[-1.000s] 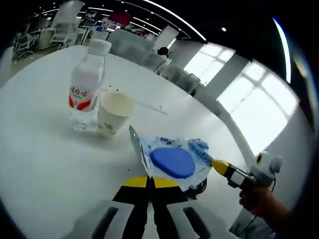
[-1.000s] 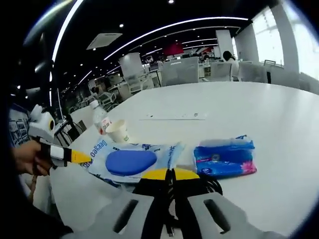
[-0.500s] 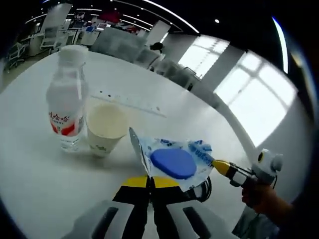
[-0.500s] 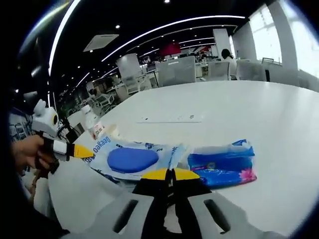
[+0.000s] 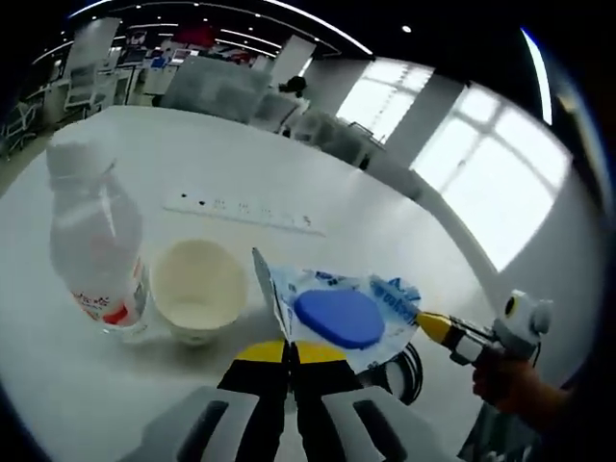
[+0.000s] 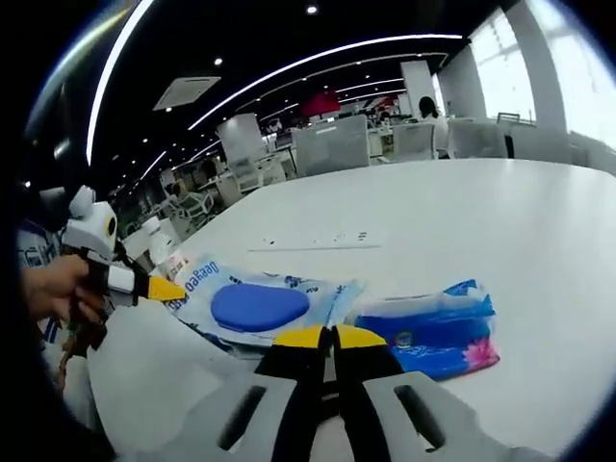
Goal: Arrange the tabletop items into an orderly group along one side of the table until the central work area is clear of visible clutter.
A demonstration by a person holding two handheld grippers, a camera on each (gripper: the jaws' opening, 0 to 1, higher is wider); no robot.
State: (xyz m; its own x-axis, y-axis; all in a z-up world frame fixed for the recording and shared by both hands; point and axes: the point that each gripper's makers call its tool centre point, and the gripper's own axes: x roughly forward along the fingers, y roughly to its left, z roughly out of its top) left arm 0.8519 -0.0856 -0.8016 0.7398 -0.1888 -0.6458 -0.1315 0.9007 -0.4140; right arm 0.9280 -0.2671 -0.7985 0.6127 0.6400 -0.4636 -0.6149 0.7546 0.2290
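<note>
**Wipes pack held at both ends**

Grippers are each pinching one end of the same wipes pack (image 5: 339,313). The left gripper (image 5: 290,348) is closing its two yellow-tipped jaws tight on the pack's near edge, with no gap showing between them. In the right gripper view, the right gripper (image 6: 330,336) is also squeezing its jaws together on an edge of the wipes pack (image 6: 258,308), and the left gripper is reaching in from the side to nip the far end. A hand (image 6: 56,289) is gripping that tool.

The pack is white and blue with a round blue lid on top. It is hanging just over the white desk (image 5: 279,173), lifted off the top.

Just beside the pack, a paper cup (image 5: 198,300) is standing upright and open. A clear water bottle (image 5: 96,258) is standing right next to the cup, on its far side from the pack.

A blue tissue pack (image 6: 433,327) is lying flat on the desk, just beside the wipes pack. A long white power strip (image 5: 241,210) is lying farther back toward the middle of the desk.
</note>
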